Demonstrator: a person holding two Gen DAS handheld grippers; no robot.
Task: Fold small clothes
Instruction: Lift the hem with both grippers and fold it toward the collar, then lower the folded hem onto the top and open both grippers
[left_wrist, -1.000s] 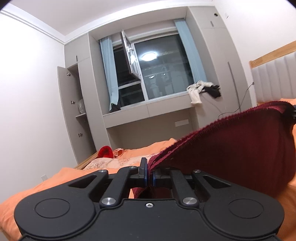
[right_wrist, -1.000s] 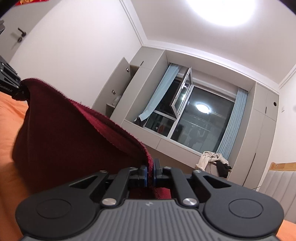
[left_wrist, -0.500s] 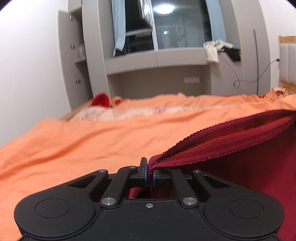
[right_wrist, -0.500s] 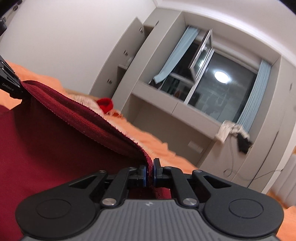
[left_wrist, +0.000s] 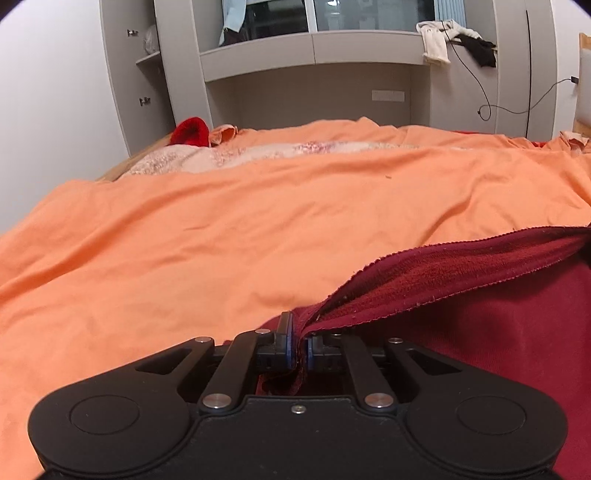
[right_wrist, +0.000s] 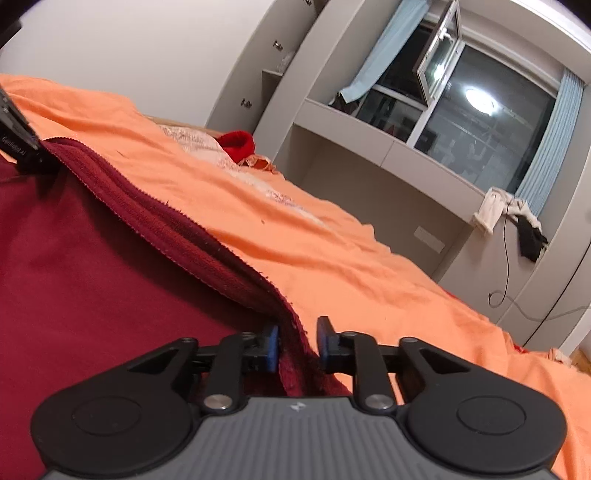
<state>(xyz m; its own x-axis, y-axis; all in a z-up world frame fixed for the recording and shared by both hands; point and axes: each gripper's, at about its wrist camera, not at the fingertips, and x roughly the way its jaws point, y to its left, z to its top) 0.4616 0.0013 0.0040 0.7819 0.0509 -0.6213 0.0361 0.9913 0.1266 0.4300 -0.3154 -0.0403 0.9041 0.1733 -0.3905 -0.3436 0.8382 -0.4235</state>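
- Garment: a dark red knitted garment with a fleecy inner face (left_wrist: 498, 332) lies low over an orange bed cover (left_wrist: 258, 229), occupying the near right of the left wrist view and the near left of the right wrist view (right_wrist: 92, 277).
- Raised edge: the garment's serrated hem (left_wrist: 443, 273) runs as a taut band between the two tools; beneath it the smooth outer face spreads flat toward the cameras.
- Left gripper (left_wrist: 299, 349): black two-finger tool, jaws narrow, blue pads pinching one end of the hem; its body also appears at the far left edge of the right wrist view (right_wrist: 18, 147).
- Right gripper (right_wrist: 297, 345): black tool with a grey ribbed body, jaws opening; the hem's other end stands between the blue pads, with a visible gap on the right-hand pad's side.
- Open room: beyond the hem the orange cover extends wide and bare, lightly creased, as far as a pale patterned blanket (left_wrist: 258, 153).
- Far margin: a bright red knitted item (left_wrist: 190, 132) sits at the bed's far corner, well apart from the garment.
- Background: grey built-in cabinets (left_wrist: 314, 55) and a dark window (right_wrist: 480, 140); pale and black clothes (left_wrist: 454, 40) hang on the ledge.
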